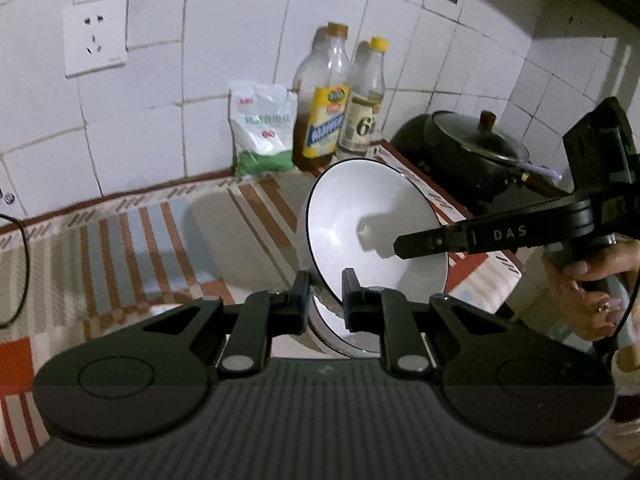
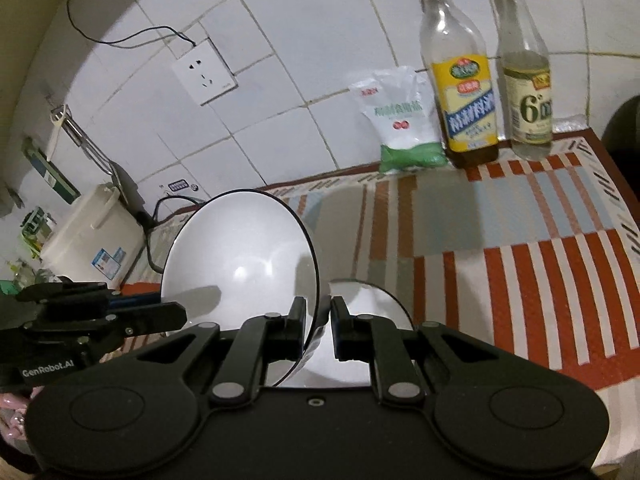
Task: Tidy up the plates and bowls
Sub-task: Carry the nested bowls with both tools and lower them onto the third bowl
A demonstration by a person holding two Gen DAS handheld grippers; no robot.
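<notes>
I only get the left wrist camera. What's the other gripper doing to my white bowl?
Observer: The right gripper has the rim of the tilted white bowl between its fingers. I cannot tell whether it is pinching.
Operator: What's way off to the left?
Observer: A white rice cooker stands against the wall there.
Operator: Anything above it?
Observer: A metal utensil hangs on the tiles, too blurred to name.
</notes>
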